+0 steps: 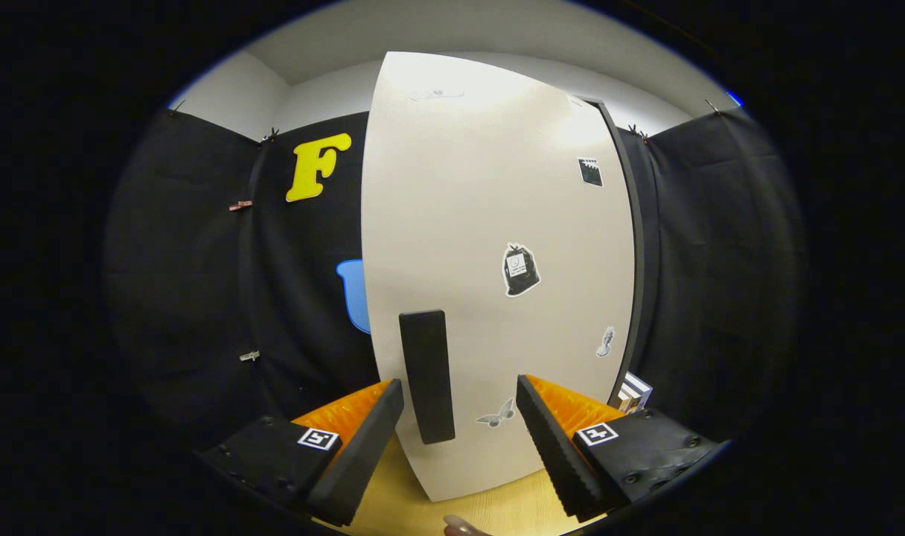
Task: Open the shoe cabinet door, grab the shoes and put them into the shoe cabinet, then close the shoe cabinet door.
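The white shoe cabinet door (490, 246) stands tall just ahead of me, with a few stickers on it. A black upright handle (427, 376) is fixed near the door's left edge. My gripper (460, 413) is open, its two fingers spread wide. The handle sits between them, nearer the left finger (363, 447), and neither finger touches it. The door looks shut or nearly shut; a dark edge of the cabinet frame (635, 260) runs down its right side.
A light wooden floor (512, 510) lies below the door. Black cloth walls stand left and right. A small striped box (631, 393) sits low beside the cabinet's right edge. A fingertip (460, 527) pokes in by the floor under the fingers.
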The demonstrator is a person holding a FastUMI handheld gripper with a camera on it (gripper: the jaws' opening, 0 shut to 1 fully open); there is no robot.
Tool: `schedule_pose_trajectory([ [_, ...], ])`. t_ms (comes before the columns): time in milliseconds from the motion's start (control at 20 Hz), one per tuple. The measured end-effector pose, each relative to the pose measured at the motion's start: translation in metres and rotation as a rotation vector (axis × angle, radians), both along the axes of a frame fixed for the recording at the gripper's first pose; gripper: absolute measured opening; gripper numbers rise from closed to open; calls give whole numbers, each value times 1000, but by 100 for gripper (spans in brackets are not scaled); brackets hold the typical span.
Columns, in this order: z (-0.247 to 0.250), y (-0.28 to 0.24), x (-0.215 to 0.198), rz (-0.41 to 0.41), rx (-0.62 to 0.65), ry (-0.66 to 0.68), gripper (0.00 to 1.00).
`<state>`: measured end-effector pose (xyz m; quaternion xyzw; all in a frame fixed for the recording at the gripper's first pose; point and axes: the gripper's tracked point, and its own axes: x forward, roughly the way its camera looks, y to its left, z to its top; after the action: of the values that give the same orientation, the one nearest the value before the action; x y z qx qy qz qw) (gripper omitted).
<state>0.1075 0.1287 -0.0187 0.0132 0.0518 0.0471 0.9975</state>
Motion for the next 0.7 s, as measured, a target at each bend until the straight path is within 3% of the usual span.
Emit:
schedule_pose_trajectory([
  [700, 22, 4, 0, -33, -50, -83, 99],
])
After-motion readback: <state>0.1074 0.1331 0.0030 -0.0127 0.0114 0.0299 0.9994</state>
